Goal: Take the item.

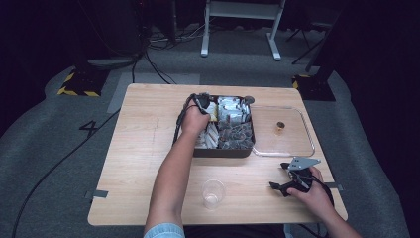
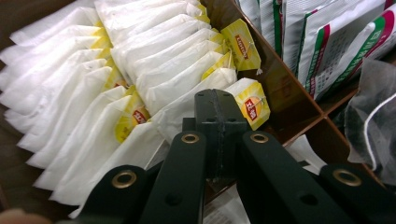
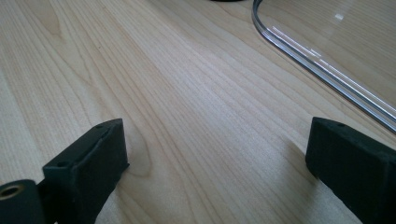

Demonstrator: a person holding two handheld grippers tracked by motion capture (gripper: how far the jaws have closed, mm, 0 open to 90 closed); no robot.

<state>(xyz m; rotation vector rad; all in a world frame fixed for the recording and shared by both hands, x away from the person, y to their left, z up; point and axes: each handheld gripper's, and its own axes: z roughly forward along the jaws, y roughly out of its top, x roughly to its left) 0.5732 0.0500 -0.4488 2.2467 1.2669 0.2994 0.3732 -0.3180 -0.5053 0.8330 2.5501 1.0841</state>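
Note:
A dark compartment box (image 1: pixel 225 152) stands at the middle of the wooden table (image 1: pixel 143 163). My left gripper (image 1: pixel 203 102) reaches down into its left compartment. That compartment holds several white tea bags (image 2: pixel 140 70) with yellow tags (image 2: pixel 252 103). The left gripper (image 2: pixel 218 100) has its jaws together, tips against the nearest tea bag (image 2: pixel 187 112). Whether paper is pinched between them I cannot tell. My right gripper (image 1: pixel 278 176) rests low over the table's front right, open (image 3: pixel 215 154), with bare wood between its jaws.
A clear plastic tray (image 1: pixel 304 148) lies right of the box with a small brown object (image 1: pixel 280 127) on it; its rim (image 3: pixel 322 65) runs past the right gripper. A clear cup (image 1: pixel 213 193) stands near the front edge. Green-and-white sachets (image 2: pixel 327 51) and grey mesh bags (image 2: pixel 373 121) fill neighbouring compartments.

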